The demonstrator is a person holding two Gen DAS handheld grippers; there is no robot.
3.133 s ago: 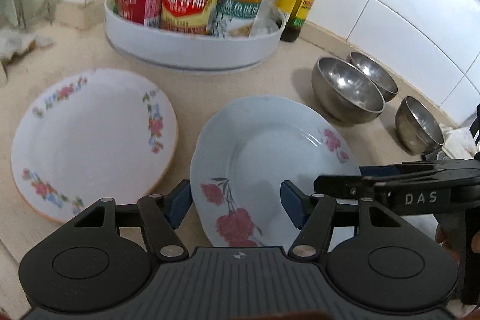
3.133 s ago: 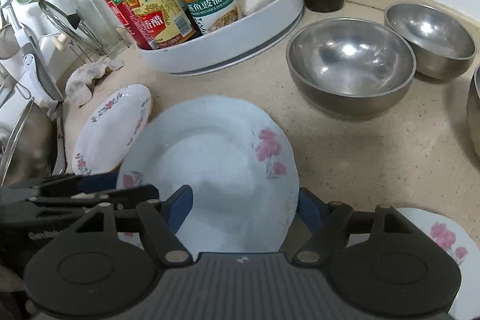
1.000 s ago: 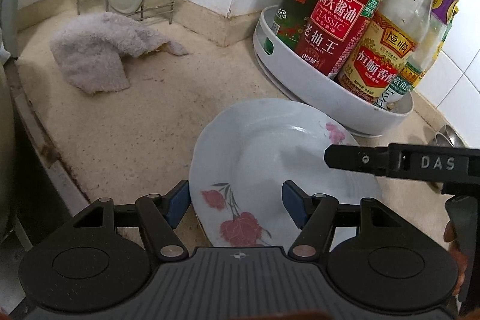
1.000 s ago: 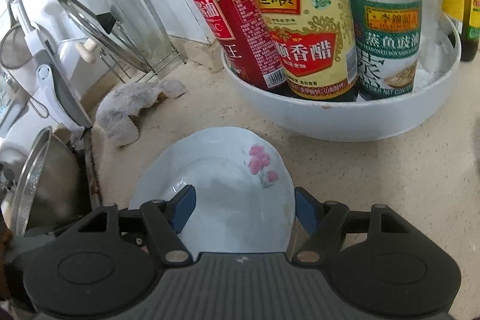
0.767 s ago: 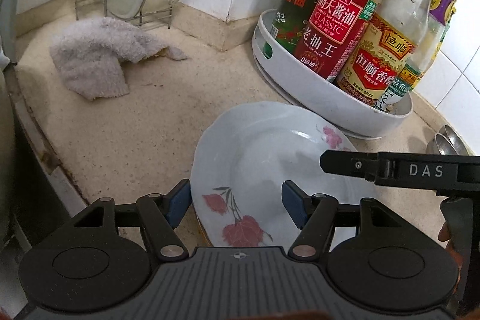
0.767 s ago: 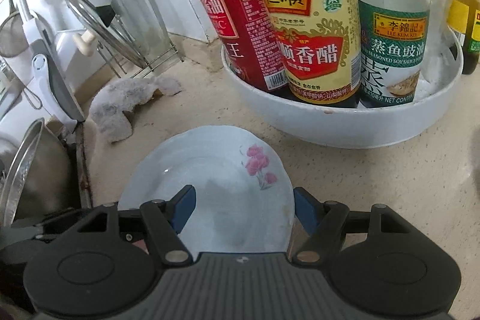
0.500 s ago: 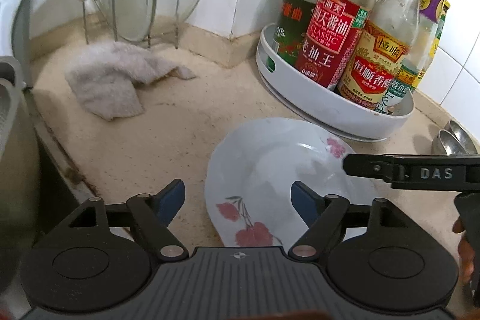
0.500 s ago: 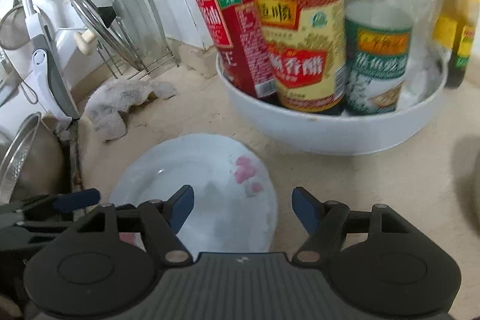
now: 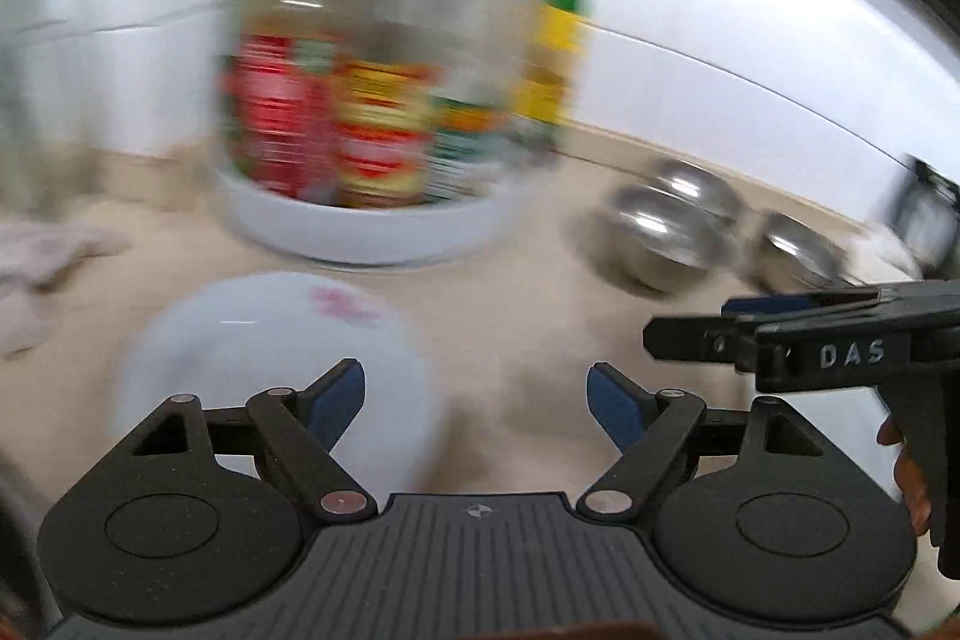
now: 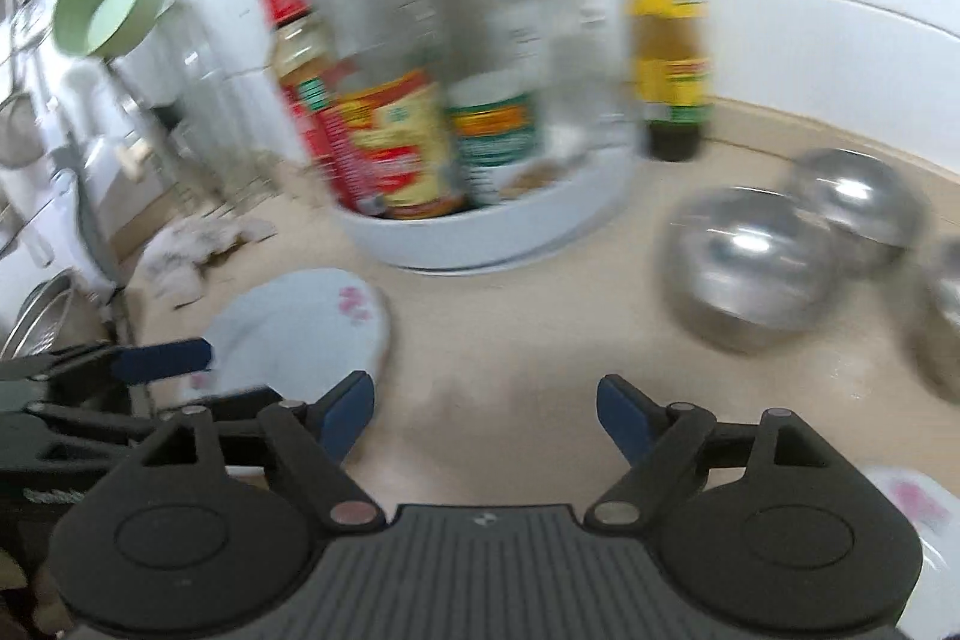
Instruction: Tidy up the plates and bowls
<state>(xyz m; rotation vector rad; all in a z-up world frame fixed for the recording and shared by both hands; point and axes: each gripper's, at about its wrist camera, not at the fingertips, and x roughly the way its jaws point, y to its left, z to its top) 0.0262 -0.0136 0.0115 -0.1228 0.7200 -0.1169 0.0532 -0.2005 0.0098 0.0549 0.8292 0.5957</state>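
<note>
We see both views smeared by motion blur, so fine detail is lost. The left hand-held gripper hovers over the desk with its blue pads spread wide, released and holding nothing. The right hand-held gripper is likewise released, pads well apart, nothing between them.

The pale blue plate with pink flowers lies flat on the desk at about 10 o'clock from the left hand-held gripper, its near edge passing under the left pad. In the right wrist view the same plate sits at 10 o'clock, beside the other gripper's blue pad.

Behind the plate, at 12 o'clock, stands a white round tray packed with sauce bottles. Three steel bowls cluster at about 2 o'clock, near the wall; two of them touch or nearly touch, though blur hides which. A second flowered plate peeks in at 4 o'clock of the right wrist view. A grey cloth lies crumpled at 9 o'clock.
</note>
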